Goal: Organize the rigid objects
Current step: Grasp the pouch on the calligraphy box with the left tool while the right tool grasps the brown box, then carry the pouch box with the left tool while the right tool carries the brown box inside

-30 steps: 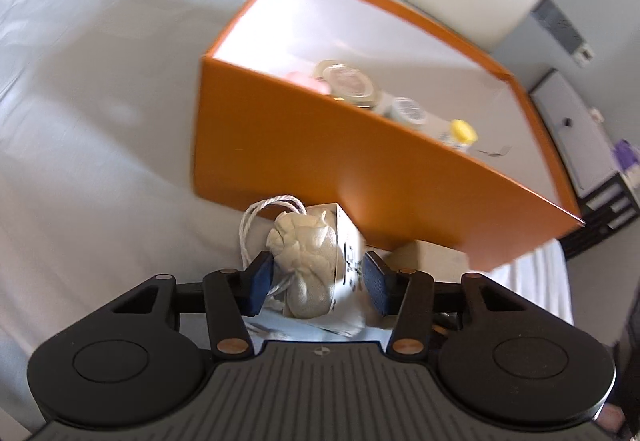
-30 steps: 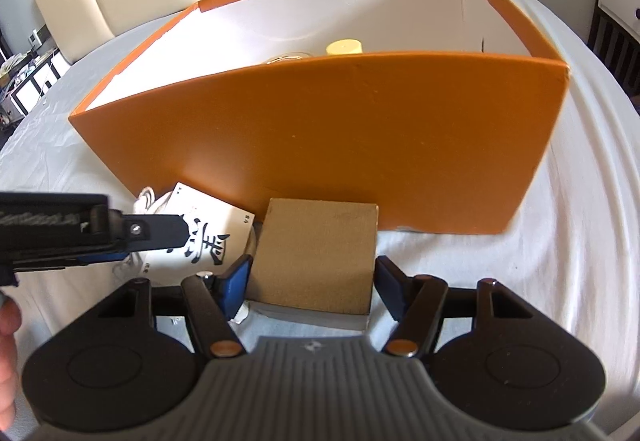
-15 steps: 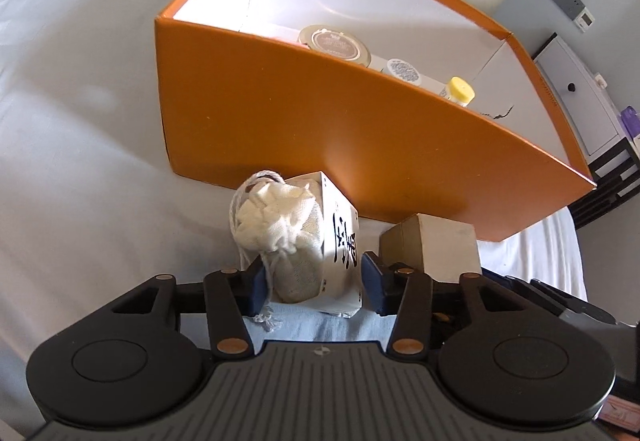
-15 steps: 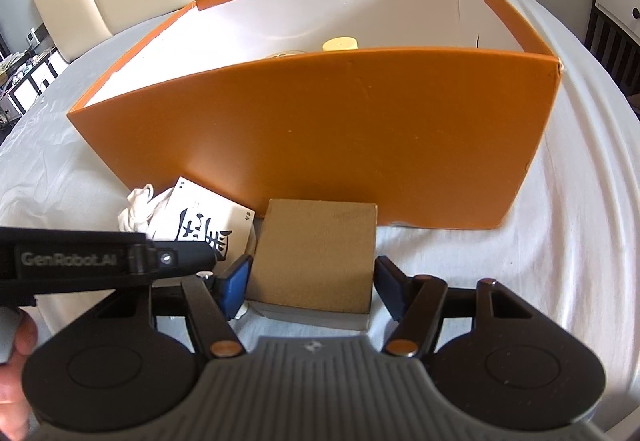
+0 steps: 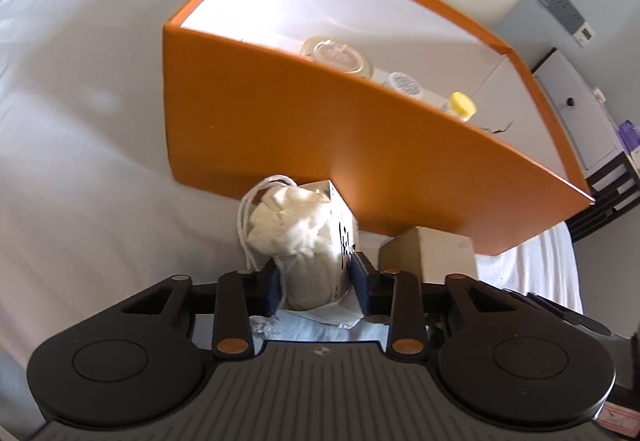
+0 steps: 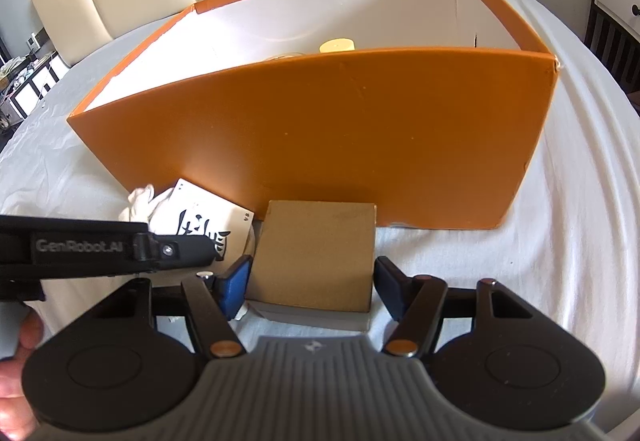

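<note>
Left gripper (image 5: 316, 283) is closed on a white carton (image 5: 340, 229) printed with black characters, a cream drawstring pouch (image 5: 292, 229) pressed against it. Right gripper (image 6: 310, 283) is spread around a brown cardboard box (image 6: 316, 253), apparently without contact. Both items are set on the bedsheet (image 6: 560, 221) against the near wall of the orange box (image 6: 320, 137), whose contents are mostly hidden.

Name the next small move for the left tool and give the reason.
Probably lift straight up. The left tool looks shut on the white box with black lettering and cloth pouch, which sits low against the tall outer wall of the orange cardboard box. It likely must clear that rim before going in.
</note>
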A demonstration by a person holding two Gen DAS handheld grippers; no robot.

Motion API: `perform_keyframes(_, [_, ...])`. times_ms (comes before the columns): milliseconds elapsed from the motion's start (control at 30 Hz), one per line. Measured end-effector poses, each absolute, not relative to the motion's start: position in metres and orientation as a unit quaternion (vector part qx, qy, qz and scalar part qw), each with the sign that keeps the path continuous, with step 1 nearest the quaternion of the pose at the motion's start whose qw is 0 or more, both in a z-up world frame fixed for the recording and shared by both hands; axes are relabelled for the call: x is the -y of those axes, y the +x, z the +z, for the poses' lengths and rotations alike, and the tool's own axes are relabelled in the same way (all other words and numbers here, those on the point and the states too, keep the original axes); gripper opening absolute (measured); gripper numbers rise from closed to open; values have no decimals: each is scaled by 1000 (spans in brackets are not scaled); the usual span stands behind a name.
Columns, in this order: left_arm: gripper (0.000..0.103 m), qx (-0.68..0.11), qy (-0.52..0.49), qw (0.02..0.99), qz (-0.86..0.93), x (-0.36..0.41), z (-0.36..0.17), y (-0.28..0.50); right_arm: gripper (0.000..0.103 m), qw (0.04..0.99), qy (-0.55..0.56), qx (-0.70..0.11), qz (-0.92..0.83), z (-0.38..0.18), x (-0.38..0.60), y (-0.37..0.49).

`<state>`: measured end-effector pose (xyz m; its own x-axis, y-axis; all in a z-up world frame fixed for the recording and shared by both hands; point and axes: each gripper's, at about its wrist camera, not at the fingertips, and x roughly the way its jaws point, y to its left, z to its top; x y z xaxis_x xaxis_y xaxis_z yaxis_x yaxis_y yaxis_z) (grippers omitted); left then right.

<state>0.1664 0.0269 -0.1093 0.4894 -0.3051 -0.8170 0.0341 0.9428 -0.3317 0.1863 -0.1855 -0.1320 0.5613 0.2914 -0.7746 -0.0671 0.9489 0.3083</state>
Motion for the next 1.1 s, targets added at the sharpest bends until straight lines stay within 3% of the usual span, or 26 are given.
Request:
perform_keyframes(300, [30, -479, -131, 859, -124, -23, -102, 160, 65, 879, 117, -451, 101, -128, 182, 182])
perform_keyframes(1100, [33, -479, -137, 855, -147, -22, -97, 150, 64, 876, 113, -464, 71, -128, 187, 177])
